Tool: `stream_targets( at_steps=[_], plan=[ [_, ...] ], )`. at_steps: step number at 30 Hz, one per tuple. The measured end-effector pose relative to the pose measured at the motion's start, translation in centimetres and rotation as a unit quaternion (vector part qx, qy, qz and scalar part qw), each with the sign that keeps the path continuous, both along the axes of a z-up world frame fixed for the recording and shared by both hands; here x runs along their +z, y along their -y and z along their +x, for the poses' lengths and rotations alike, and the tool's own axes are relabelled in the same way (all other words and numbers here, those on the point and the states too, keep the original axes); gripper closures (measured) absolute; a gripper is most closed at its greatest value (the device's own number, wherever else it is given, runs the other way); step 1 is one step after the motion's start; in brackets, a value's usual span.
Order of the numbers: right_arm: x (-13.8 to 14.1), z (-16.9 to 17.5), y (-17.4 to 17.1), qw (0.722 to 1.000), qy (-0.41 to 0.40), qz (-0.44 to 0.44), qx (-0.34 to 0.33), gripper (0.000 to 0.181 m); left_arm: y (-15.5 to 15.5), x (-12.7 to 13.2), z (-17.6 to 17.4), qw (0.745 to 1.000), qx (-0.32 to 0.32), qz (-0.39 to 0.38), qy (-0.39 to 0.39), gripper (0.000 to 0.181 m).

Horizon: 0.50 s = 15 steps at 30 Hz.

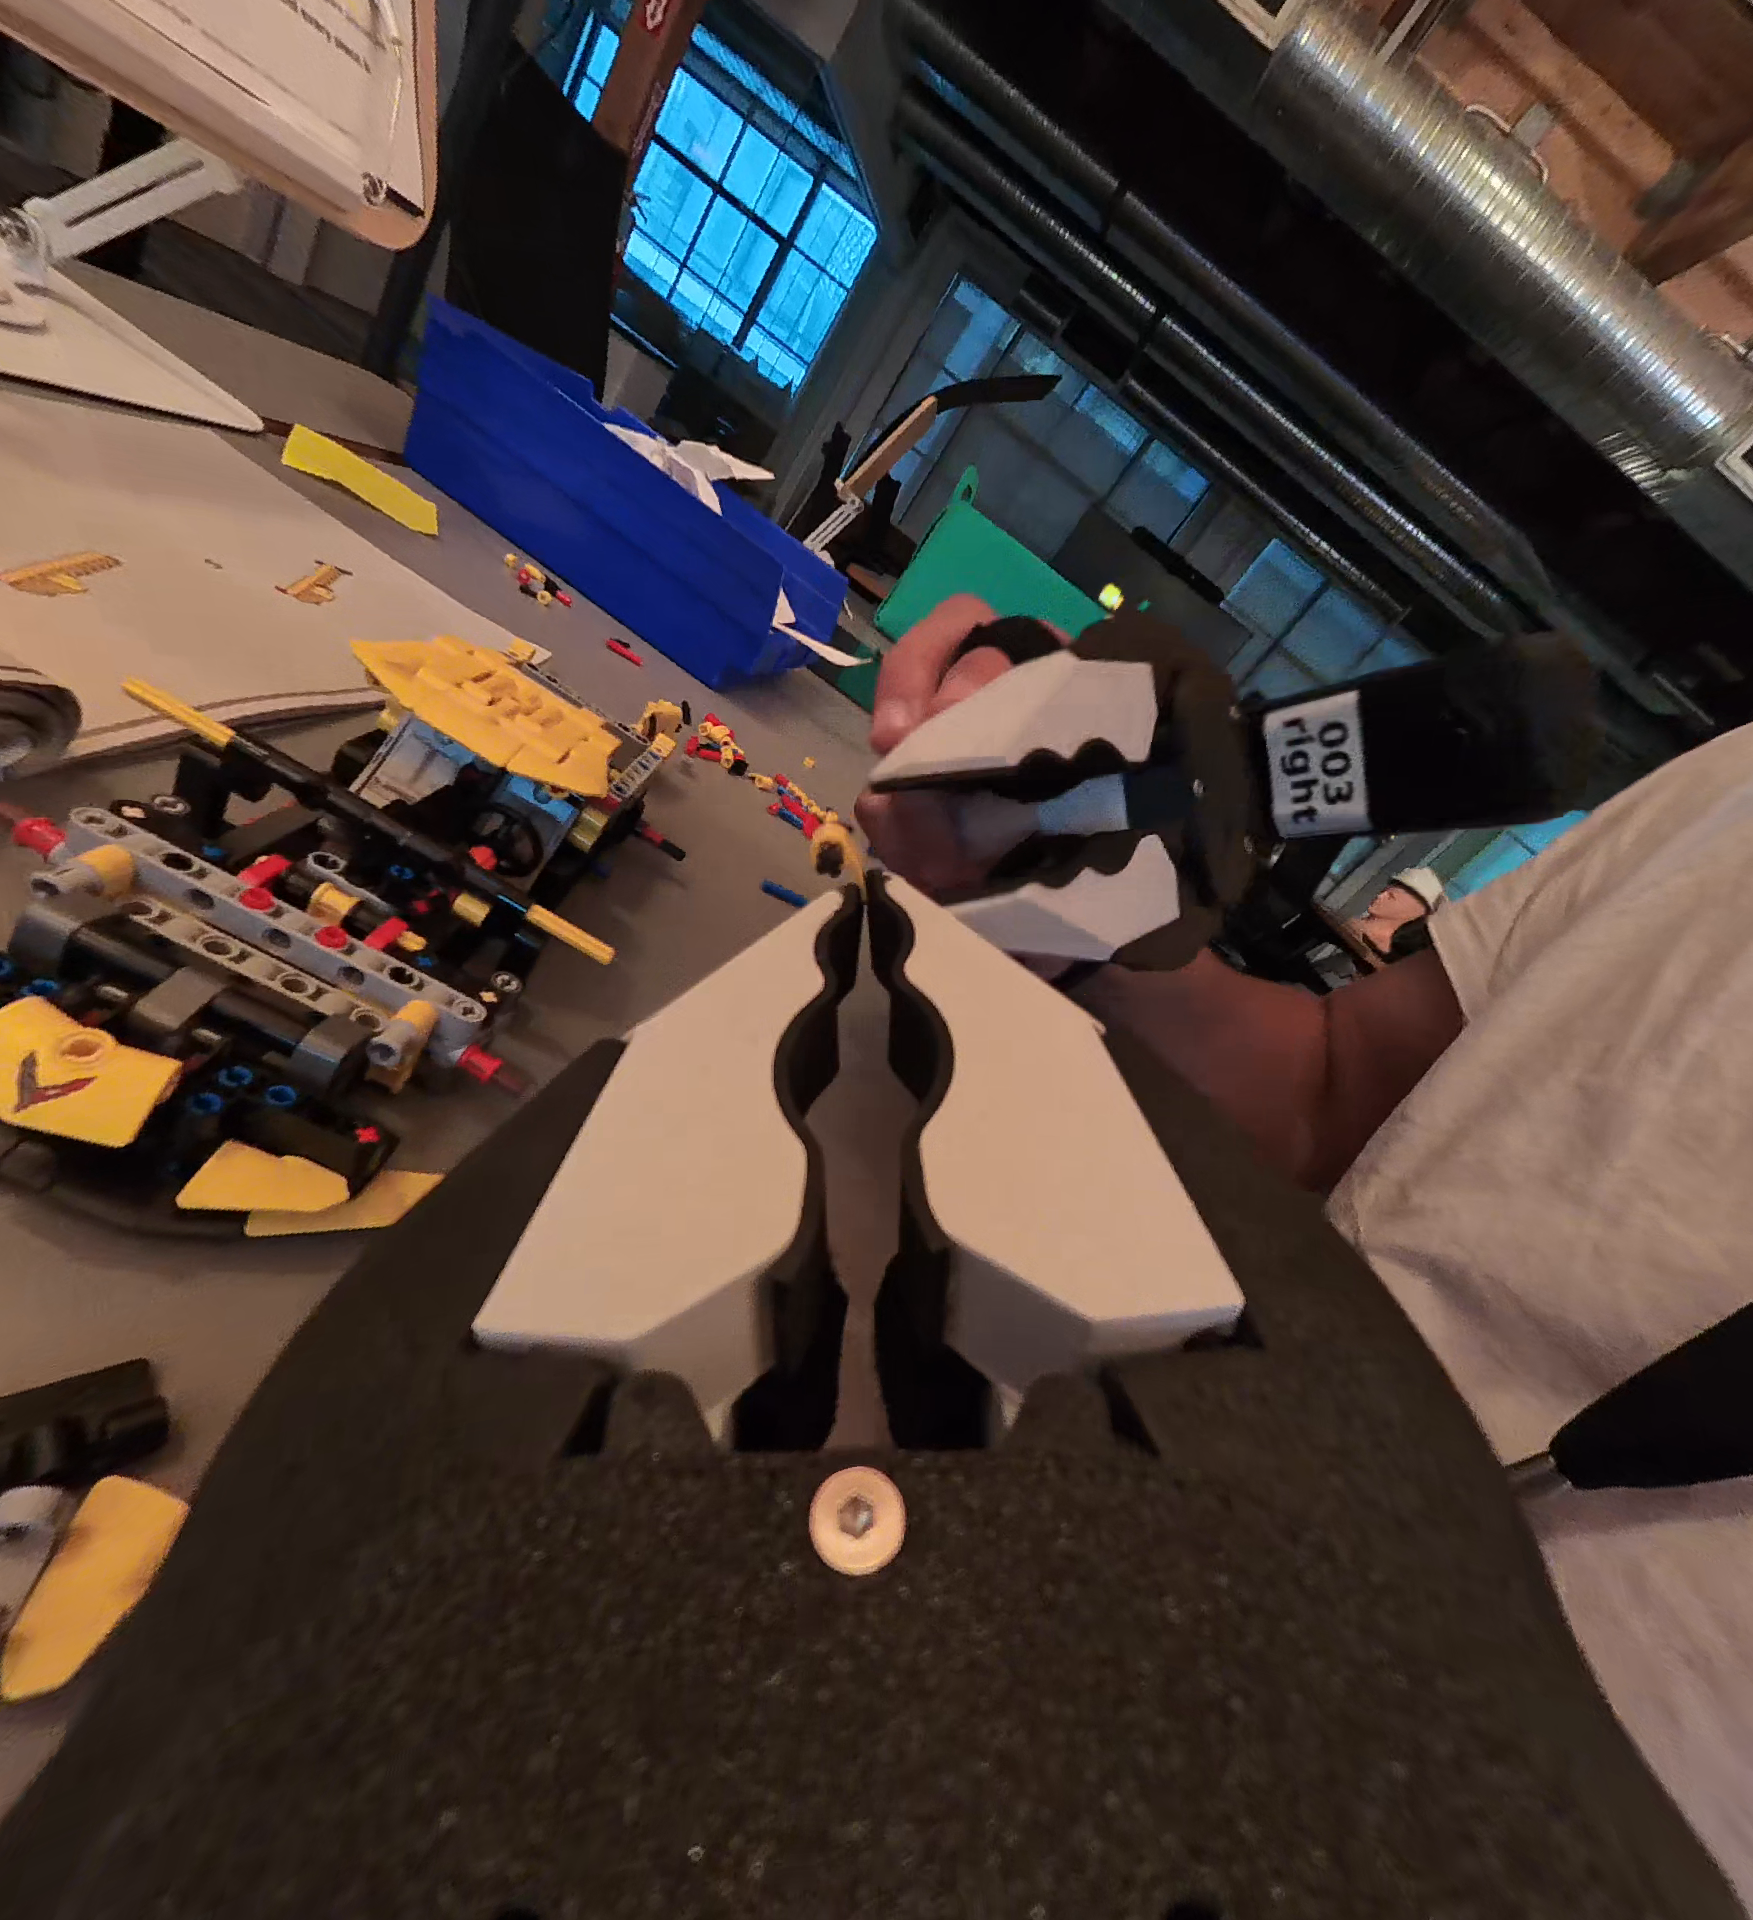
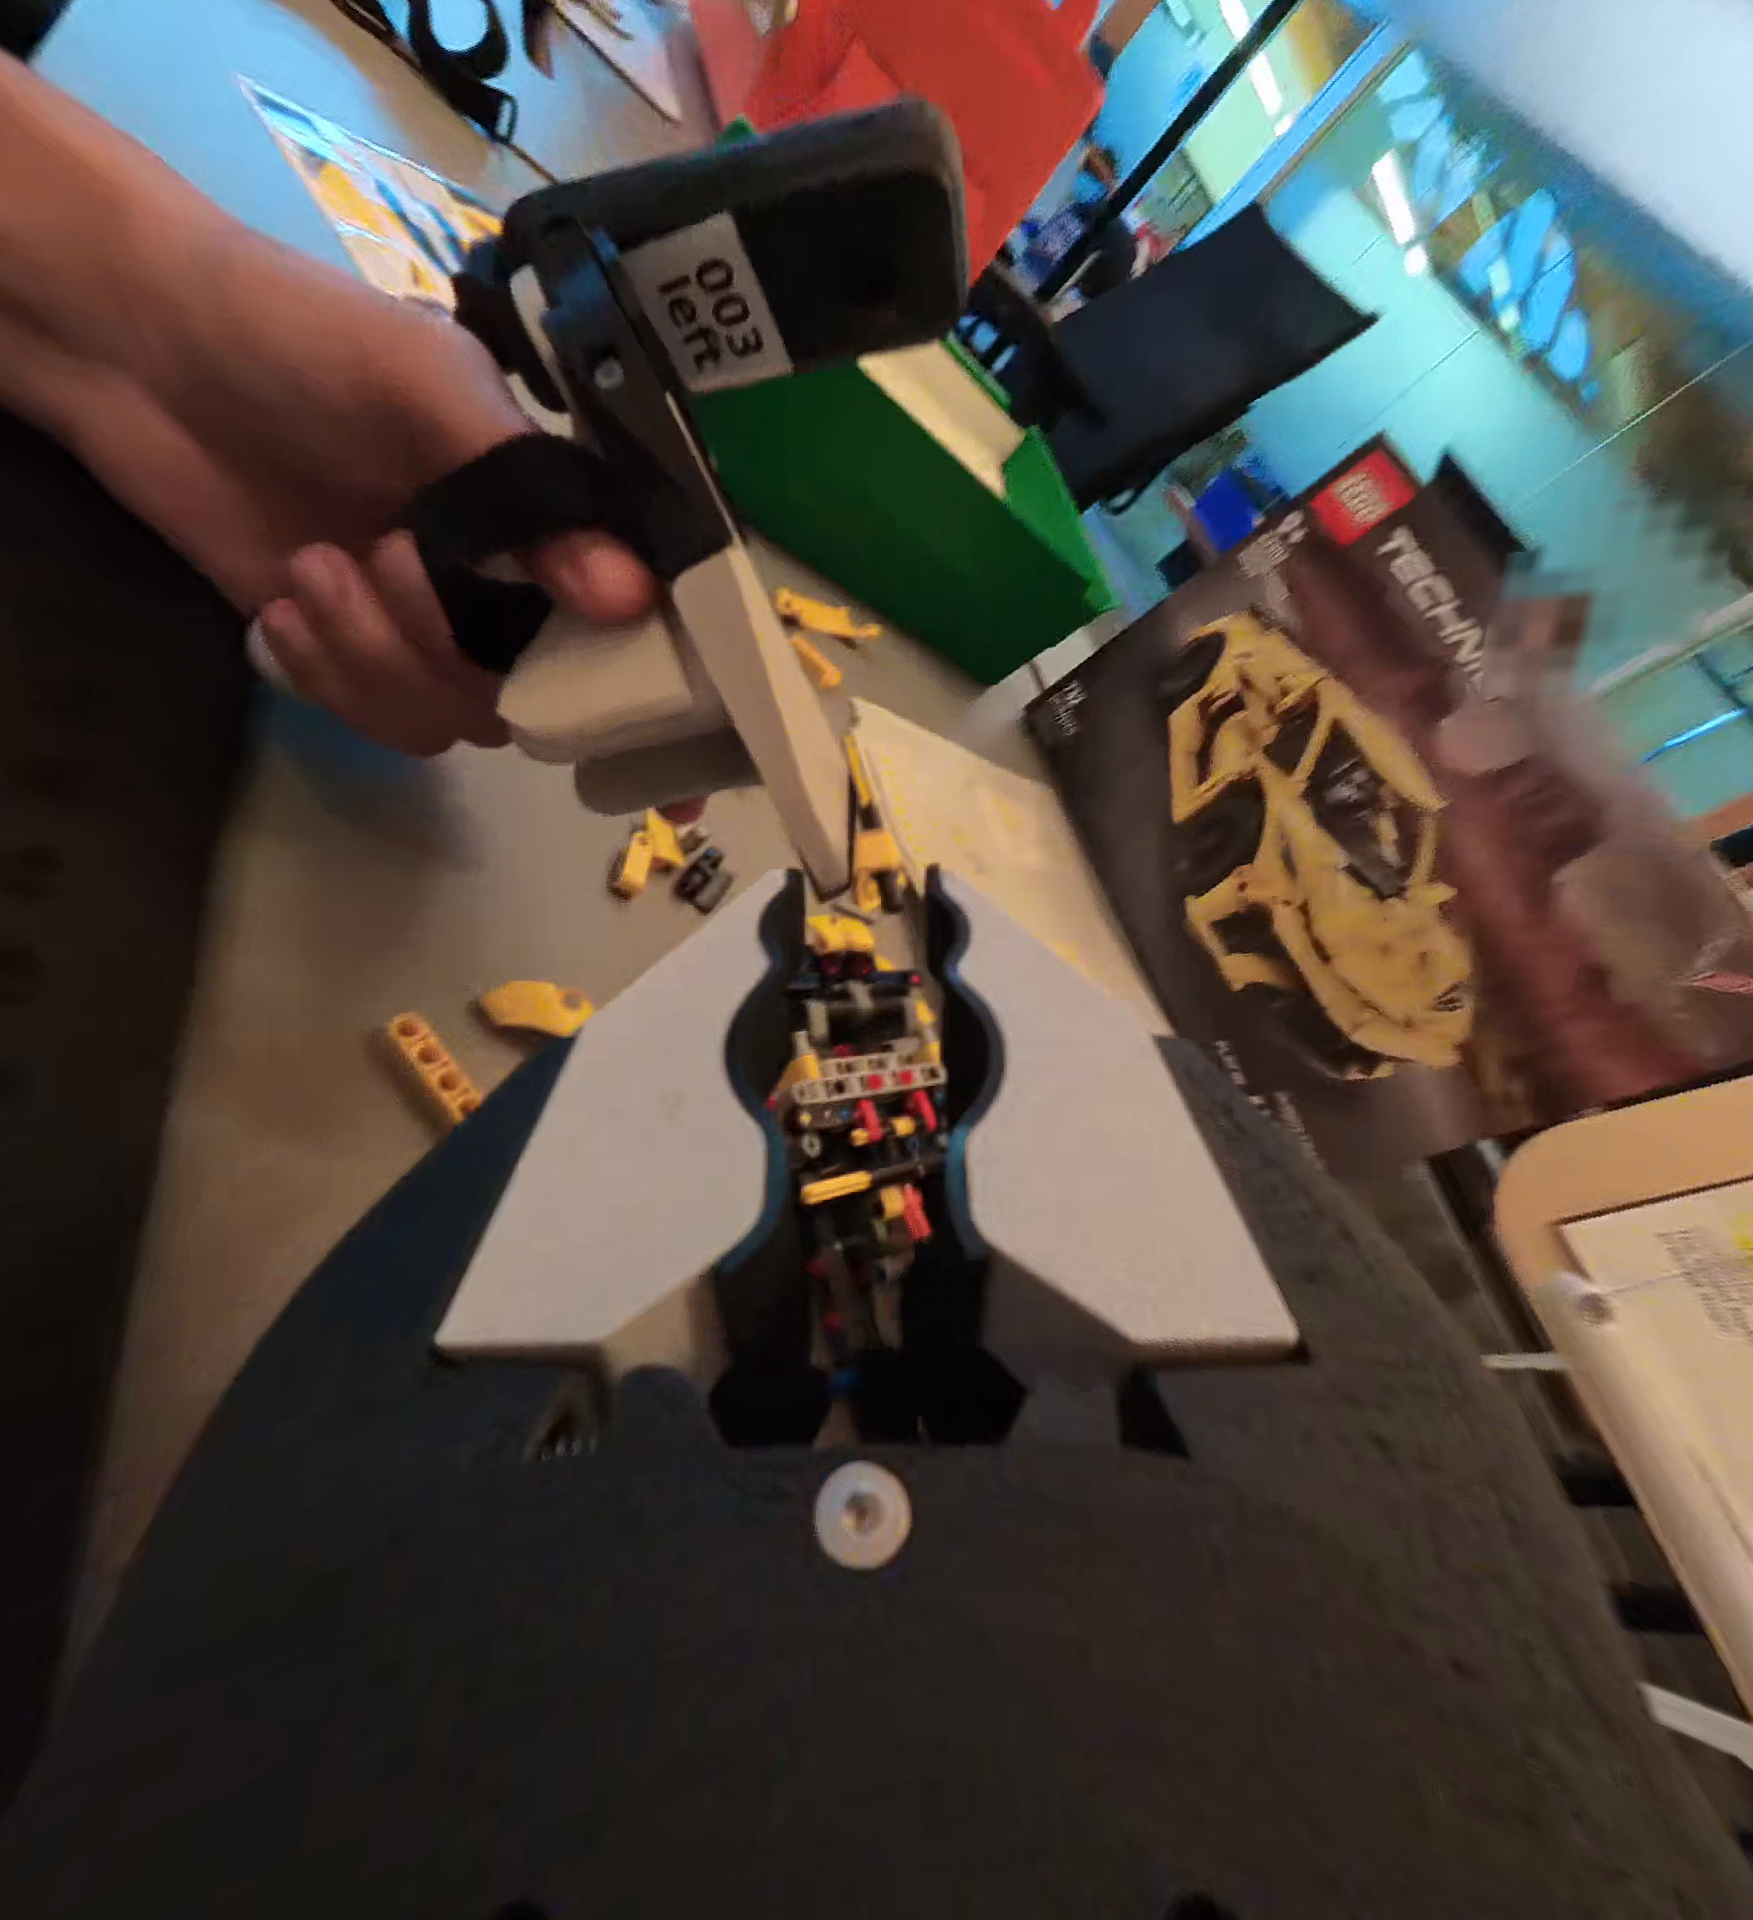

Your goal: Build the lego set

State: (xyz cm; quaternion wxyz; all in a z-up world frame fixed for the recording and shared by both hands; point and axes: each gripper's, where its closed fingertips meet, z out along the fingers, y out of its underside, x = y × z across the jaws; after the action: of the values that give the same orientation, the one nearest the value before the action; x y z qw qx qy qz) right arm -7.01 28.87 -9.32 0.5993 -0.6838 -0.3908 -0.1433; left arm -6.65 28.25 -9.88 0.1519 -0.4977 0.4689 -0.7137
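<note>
Nearest, left gripper (image 1: 864,896): tips pressed together, small yellow piece (image 1: 834,850) right at them (pinched or merely touching, cannot tell). Right gripper (image 2: 867,891): fingers parted by a moderate gap, nothing gripped, the left tool's tip standing between its tips. Beyond, on the grey table (image 1: 706,935), partly built yellow-and-black lego car (image 1: 259,935), well left of the left tips, framed between the right fingers. Farther, loose pieces (image 1: 747,758), open instruction booklet (image 1: 176,623), blue bin (image 1: 591,520), set box (image 2: 1371,831).
</note>
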Motion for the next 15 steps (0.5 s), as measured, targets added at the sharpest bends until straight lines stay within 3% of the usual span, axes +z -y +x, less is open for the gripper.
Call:
stream_targets(
  at_steps=[2, 5, 12, 15],
  plan=[
    [-0.3, -0.1, -0.2, 1.0, 0.0, -0.021, -0.008, 0.16, 0.1, -0.4, 0.1, 1.0, -0.001, 0.006, -0.009, 0.181],
    [-1.7, 0.0, -0.1, 0.995, -0.015, -0.096, 0.0, 0.137, 0.5, 0.0, -0.2, 1.0, -0.016, 0.003, 0.001, 0.181],
    [-2.0, -0.7, 0.4, 0.994, 0.05, -0.098, 0.022, 0.16, 2.3, -0.5, -0.4, 0.998, -0.056, 0.038, -0.004, 0.181],
    [-1.9, -0.7, 0.8, 0.993, 0.049, -0.1, 0.025, 0.161, 2.6, -0.4, -0.5, 0.997, -0.06, 0.045, 0.0, 0.18]
  ],
)
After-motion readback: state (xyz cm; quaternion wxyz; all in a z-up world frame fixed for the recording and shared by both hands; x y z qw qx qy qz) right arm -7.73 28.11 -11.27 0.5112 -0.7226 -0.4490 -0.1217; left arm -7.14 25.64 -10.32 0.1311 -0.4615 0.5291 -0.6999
